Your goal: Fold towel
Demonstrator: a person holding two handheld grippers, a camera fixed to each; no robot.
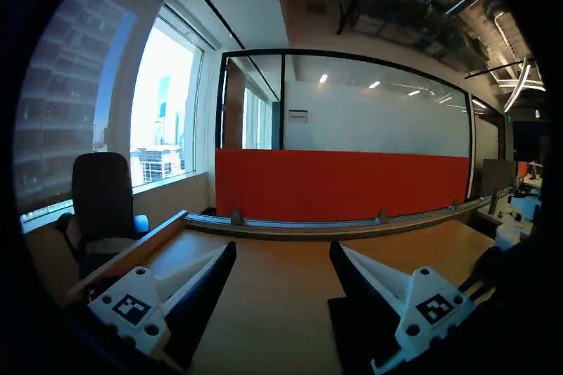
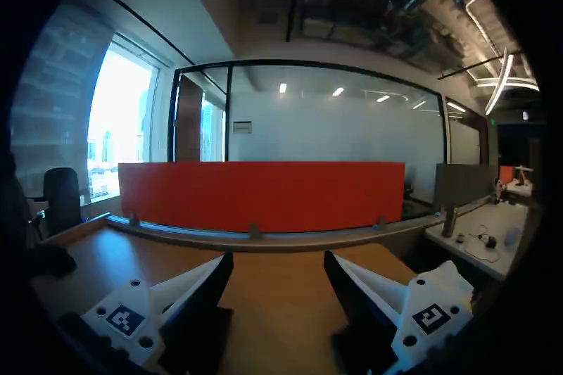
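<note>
Claws (image 1: 282,244) (image 2: 277,255) wide above wooden desk (image 1: 281,304)

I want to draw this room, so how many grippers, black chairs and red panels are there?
Grippers: 2, the left gripper and the right gripper
Chairs: 1, the black chair
Panels: 1, the red panel
Total: 4
</note>
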